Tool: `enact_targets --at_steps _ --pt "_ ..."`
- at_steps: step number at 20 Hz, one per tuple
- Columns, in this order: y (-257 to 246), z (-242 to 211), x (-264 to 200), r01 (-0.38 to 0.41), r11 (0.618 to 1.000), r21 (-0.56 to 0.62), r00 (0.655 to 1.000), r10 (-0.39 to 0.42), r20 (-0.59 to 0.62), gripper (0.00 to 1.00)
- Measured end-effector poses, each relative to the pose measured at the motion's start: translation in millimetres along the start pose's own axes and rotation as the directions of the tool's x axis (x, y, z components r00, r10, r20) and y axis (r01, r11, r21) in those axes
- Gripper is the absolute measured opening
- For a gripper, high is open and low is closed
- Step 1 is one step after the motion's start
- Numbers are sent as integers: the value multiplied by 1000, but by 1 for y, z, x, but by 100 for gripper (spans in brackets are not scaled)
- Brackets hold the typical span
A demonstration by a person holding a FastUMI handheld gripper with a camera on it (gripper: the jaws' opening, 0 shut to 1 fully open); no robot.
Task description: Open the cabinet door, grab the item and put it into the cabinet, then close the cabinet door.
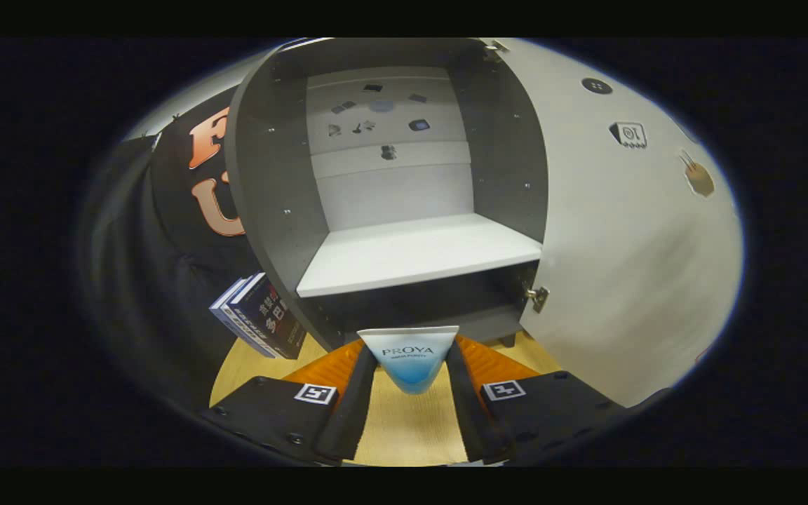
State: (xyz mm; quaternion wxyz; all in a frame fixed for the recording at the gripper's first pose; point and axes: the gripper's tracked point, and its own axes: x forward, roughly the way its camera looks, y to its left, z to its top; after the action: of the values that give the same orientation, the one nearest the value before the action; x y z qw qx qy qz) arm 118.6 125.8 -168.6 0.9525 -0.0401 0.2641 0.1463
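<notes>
A white and blue cosmetic tube (409, 359) sits between my two fingers, its flat crimped end pointing ahead, and my gripper (409, 365) is shut on it. Just beyond the fingertips stands the cabinet (271, 196) with its door (628, 238) swung wide open to the right. Inside it a white shelf (418, 252) lies bare, at a height a little above the tube. The cabinet's back wall carries several small dark stickers. A dark lower compartment (432, 305) shows under the shelf.
A stack of books (260, 319) leans against the cabinet's left side on the wooden table (404, 428). A metal hinge (537, 298) juts at the lower right of the opening. Black cloth hangs to the left.
</notes>
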Motion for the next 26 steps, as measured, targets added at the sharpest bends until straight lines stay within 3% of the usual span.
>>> enact_targets --at_steps 9,17,23,26 --pt "24 132 48 -7 997 -80 992 17 124 62" --pt "31 126 118 -20 996 -83 998 25 61 62" --pt "26 114 136 -10 996 -84 1000 12 29 62" --pt "23 121 132 12 998 -68 998 -7 69 65"
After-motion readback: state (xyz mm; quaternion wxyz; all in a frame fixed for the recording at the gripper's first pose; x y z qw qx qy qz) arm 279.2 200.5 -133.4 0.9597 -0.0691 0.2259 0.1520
